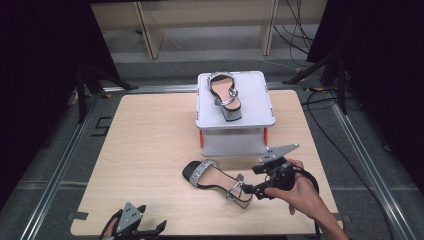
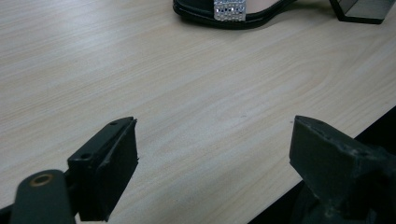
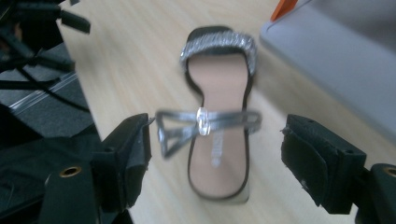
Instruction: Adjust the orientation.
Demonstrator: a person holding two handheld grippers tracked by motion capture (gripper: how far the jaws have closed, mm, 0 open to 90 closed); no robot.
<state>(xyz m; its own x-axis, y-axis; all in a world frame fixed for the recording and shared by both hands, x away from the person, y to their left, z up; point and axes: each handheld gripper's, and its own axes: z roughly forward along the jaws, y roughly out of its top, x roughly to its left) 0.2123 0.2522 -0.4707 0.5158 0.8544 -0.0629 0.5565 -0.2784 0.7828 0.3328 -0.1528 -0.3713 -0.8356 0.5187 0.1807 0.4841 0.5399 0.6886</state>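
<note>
Pale wood forms the top of the bench (image 1: 145,150), a broad slab with rounded corners and dark floor beyond every edge. Most of its left half lies bare, giving wide open room between the left edge and the things at the middle.

Toward the far edge stands a white box (image 1: 257,107) with orange corner posts, its flat top carrying one silver-strapped sandal (image 1: 225,95) with the block heel pointing toward the near side.

Just in front of that box, on the wood, lies a second sandal (image 1: 217,181), black-soled with a glittering toe band and a thin silver ankle strap. It rests well inside the near edge, toe pointing left and heel to the right.

At the right, a hand holds the right claw (image 1: 260,190) right at the heel end of this sandal. In the right gripper view its jaws stand wide apart on either side of the ankle strap, pads not pressing on it, and the picture is blurred.

At the near left corner the left claw (image 1: 150,231) sits by the bench edge, jaws spread open over bare wood with nothing between them, well apart from the sandal.
</note>
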